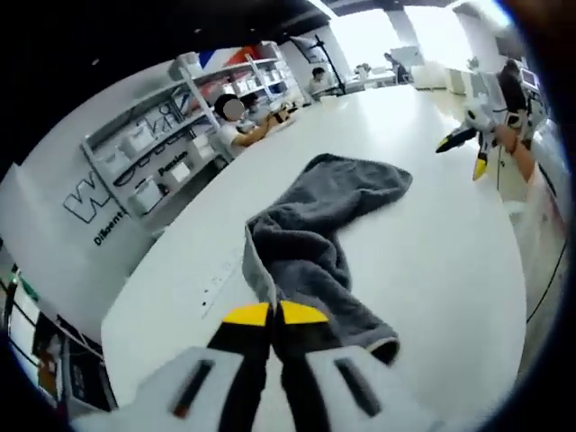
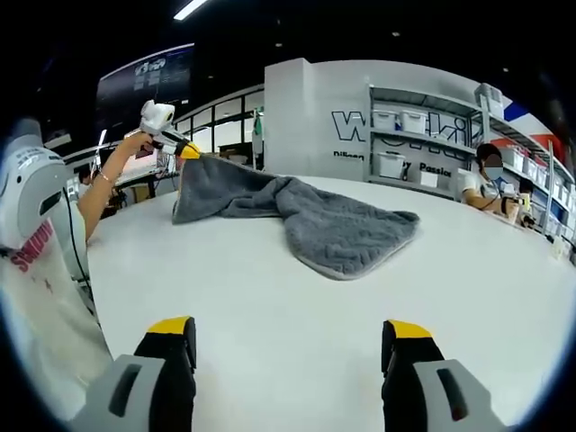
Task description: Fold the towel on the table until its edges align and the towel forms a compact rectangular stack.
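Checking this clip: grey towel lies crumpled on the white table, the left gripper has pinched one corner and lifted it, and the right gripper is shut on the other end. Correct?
Not quite. The right gripper is open and holds nothing; the right gripper view shows its jaws spread over bare table, short of the towel. The rest stands: the left gripper pinches a raised corner.

White counter (image 1: 432,261) under my jaws, broad, smooth, rounded at edge. Grey towel (image 1: 315,238) lies directly on it, rumpled, twisted at middle. In right gripper view far towel corner lifted off counter (image 2: 270,306), rest spread flat toward me, pale trim along near edge of towel (image 2: 315,216). Person's arms rest on far counter edge. Bare white surface around towel on all sides.
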Tool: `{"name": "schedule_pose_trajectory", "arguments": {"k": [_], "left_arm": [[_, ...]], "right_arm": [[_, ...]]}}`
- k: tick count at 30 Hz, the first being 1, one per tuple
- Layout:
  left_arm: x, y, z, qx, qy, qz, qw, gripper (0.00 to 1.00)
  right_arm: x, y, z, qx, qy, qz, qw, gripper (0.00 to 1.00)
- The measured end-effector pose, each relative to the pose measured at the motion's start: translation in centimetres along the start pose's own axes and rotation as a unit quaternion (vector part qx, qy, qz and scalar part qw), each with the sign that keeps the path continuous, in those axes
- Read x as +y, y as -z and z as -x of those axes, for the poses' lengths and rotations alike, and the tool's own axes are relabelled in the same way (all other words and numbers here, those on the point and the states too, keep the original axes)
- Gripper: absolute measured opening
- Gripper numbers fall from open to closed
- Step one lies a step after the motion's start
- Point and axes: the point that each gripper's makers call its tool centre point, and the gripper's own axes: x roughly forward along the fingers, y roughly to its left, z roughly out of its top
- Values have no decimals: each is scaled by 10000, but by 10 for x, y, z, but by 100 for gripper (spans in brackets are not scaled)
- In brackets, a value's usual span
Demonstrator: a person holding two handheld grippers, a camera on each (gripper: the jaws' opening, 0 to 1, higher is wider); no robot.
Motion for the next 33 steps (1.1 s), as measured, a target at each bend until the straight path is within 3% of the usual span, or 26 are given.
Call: {"name": "schedule_pose_trajectory", "arguments": {"k": [6, 12, 17, 21, 26, 33], "left_arm": [[-13, -15, 14, -24, -24, -300, 9995, 4], [-39, -44, 31, -448, 157, -579, 9972, 4], [-81, -69, 42, -1041, 1054, -589, 9872, 4], [-115, -67, 42, -1070, 1704, -672, 9772, 5], [-151, -60, 47, -1228, 2560, -465, 9577, 5], [-175, -33, 42, -915, 2944, -371, 9506, 5]], "right_arm": [[-2, -5, 1, -19, 13, 70, 10000, 88], [-2, -5, -1, -28, -3, 74, 10000, 88], [-1, -3, -2, -35, -17, 46, 10000, 88], [-2, -2, -1, -33, 4, 16, 10000, 88], [-2, 0, 0, -17, 0, -1, 10000, 88], [-3, 1, -1, 22, -4, 9, 10000, 88]]}}
